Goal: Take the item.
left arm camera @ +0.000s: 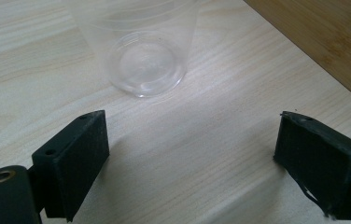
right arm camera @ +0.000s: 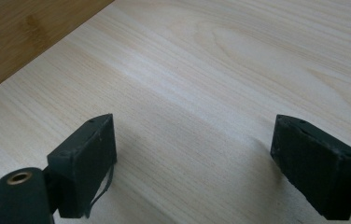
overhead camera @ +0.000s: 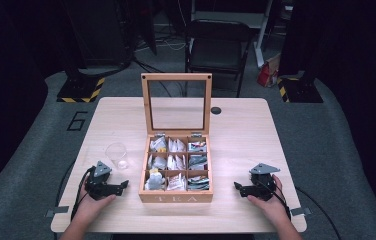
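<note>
**On the worktop: tea box open, cup empty, nothing picked up yet**

On the worktop (overhead camera: 246, 125) in front of you, the wooden tea box (overhead camera: 176, 196) stands in the middle with its glass lid (overhead camera: 176, 103) raised upright at the far side. All nine compartments look stocked with tea bags (overhead camera: 176, 181); none seems to have been taken out.

The clear plastic cup (overhead camera: 117, 155) stands upright to the left of the box, just beyond your left gripper (overhead camera: 122, 185). Seen from the left gripper view, the cup (left arm camera: 146, 51) is empty: you can look straight through its base to the wood grain. The box wall (left arm camera: 323, 42) runs along the right edge of that view.

Your left gripper (left arm camera: 190, 154) rests low on the worktop with its jaws spread wide and nothing between them. Your right gripper (overhead camera: 237, 187) sits to the right of the box, well apart from it, and its jaws are spread too, holding nothing; in the right gripper view (right arm camera: 194, 158) there is bare wood ahead and the box side (right arm camera: 19, 32) at the upper left.

By the look of it, the work is at its start. The box is already open, so what is left is to reach into a compartment, pinch a tea bag, and carry it to the cup.
</note>
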{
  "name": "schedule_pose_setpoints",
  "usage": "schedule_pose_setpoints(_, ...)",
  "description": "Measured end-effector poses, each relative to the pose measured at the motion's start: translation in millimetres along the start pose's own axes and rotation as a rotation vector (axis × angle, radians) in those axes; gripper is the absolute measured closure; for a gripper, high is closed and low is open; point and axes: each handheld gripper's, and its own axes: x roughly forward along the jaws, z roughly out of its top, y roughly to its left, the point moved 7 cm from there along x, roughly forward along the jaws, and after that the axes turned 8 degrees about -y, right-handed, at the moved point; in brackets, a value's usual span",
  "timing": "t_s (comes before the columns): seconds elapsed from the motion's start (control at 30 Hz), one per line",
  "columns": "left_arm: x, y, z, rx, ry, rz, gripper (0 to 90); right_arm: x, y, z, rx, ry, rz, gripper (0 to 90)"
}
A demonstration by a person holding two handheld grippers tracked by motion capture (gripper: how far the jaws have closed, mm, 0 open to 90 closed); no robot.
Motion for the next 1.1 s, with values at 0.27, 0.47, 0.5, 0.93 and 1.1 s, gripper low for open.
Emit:
schedule_pose_setpoints(0.27,-0.6,-0.7,-0.3,-0.005,-0.001,-0.002,10.1,-0.1,-0.2,-0.1,-0.009,-0.001,0.012,12.9)
schedule_pose_setpoints(0.47,-1.8,0.4,-0.9,0.010,0.003,-0.004,11.3,-0.2,-0.3,-0.1,-0.009,0.000,0.012,12.9)
schedule_pose_setpoints(0.5,-2.0,-0.4,-0.9,-0.001,0.000,-0.006,11.7,-0.1,-0.2,-0.1,-0.009,-0.001,0.012,12.9)
schedule_pose_setpoints(0.93,-3.4,-1.1,-0.6,-0.003,-0.021,-0.014,18.6,-0.1,-0.4,-0.1,-0.010,-0.001,0.012,13.0)
schedule_pose_setpoints(1.1,-5.8,-2.1,0.3,0.002,-0.013,-0.029,23.6,-0.2,-0.4,-0.1,-0.010,0.000,0.010,13.0)
